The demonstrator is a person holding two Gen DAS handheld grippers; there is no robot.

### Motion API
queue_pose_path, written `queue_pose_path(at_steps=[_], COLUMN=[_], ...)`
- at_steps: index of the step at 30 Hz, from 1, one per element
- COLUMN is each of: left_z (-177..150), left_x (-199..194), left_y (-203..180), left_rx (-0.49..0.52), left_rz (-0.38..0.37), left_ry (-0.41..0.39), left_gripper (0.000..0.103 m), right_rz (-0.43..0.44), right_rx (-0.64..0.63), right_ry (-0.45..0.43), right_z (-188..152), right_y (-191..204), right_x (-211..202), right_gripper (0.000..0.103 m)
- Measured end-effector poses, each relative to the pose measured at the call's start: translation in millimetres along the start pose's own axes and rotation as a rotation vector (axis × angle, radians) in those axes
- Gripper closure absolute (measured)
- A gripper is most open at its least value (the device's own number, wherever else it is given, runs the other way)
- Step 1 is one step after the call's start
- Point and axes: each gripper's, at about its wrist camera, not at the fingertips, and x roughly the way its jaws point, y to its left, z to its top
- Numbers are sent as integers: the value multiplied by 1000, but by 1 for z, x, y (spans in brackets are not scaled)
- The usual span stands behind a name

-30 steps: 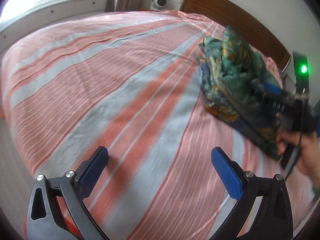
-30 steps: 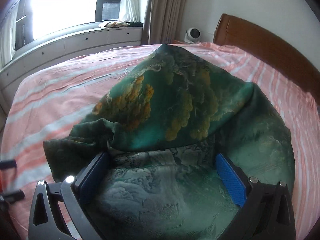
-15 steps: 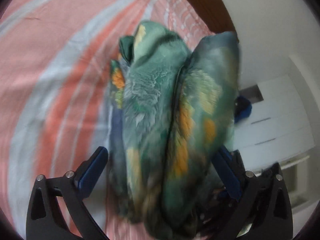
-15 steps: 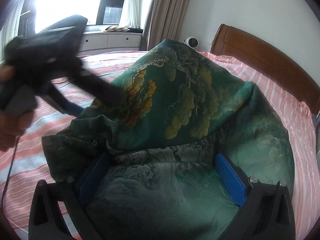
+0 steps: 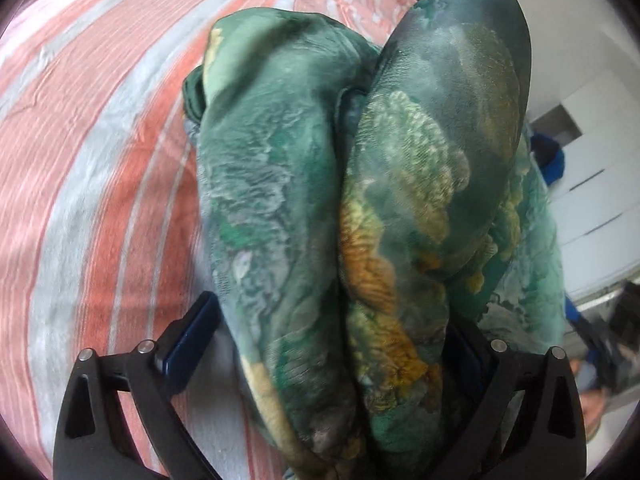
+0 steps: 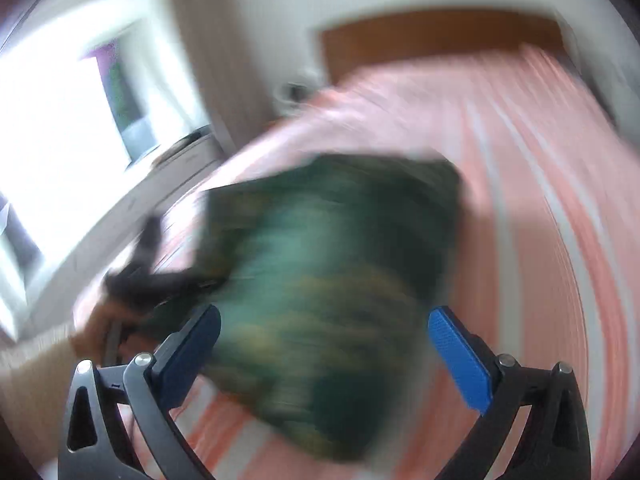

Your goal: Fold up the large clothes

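A bunched green garment with orange and pale print (image 5: 360,220) lies on the striped bed (image 5: 92,152). In the left wrist view it bulges up between my left gripper's (image 5: 332,344) wide-open fingers; the right finger is mostly hidden by cloth. The right wrist view is blurred: the garment (image 6: 320,292) lies on the bed beyond my right gripper (image 6: 324,340), which is open and holds nothing. The left gripper body (image 6: 152,276) shows dark at the garment's left side.
A wooden headboard (image 6: 432,40) stands at the far end of the bed. A bright window (image 6: 68,116) with a low white cabinet below is on the left. White wardrobe doors (image 5: 596,184) stand to the right of the bed.
My left gripper swung from bare bed onto the garment and now straddles it. My right gripper pulled back off the garment and is moving fast; its view is blurred.
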Motion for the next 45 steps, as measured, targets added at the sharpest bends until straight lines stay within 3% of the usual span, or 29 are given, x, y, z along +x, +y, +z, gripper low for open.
queue_pose_path(at_steps=[1,3,7,9,10,12,13,15,18,21,24,26,28,29,30,31,33,35,39,45], left_z=[2,2,7,13,12,7,2,-5,-9,-9,12,37,65,77,84,89,87,73,47,-9], left_x=[1,2,4,7,2,-2,-5,-13,-25,-48,-55,-48,-33,-22,-14,-5,8,-1,-30,-78], left_y=[-5,-18,-40,-60,-77,-106,-122,-141,-161,-175,-202,-217,-222,-219,-214,-207,-194,-188,-197,-233], left_rx=[8,22,38,60,107,184,222,248,254,262,288,275,246,227,201,165,101,90,169,317], left_rz=[19,46,96,136,197,278,314,326,306,273,260,252,266,305,362,406,379,326,387,596], left_ry=[4,9,28,19,-5,-43,-68,-106,-157,-210,-265,-298,-315,-325,-338,-333,-283,-322,-418,-541], left_gripper=[3,5,16,29,38,46,49,52,54,55,55,49,13,3,1,1,2,2,1,0], right_rz=[7,101,391,362,296,157,118,57,29,13,8,-1,2,-2,-11,-39,-109,-148,-140,-243], right_rx=[96,232,370,399,316,63,-24,-229,-388,-436,-423,-394,-332,-254,-203,-140,-40,-20,-16,-127], right_ry=[42,124,260,264,259,222,205,155,78,-1,-52,-79,-80,-54,-34,-13,16,-1,-98,-155], right_z=[1,1,-3,0,7,16,18,16,8,15,29,48,67,80,81,85,80,66,41,30], right_y=[-28,-65,-66,-65,-54,-16,1,40,74,82,72,55,31,10,-2,-19,-45,-55,-47,-28], right_x=[9,38,99,112,110,94,85,64,35,5,-18,-24,-20,-11,-9,0,15,11,-16,-57], right_gripper=[0,0,0,1,3,20,22,24,25,25,25,25,21,11,1,1,0,0,0,0])
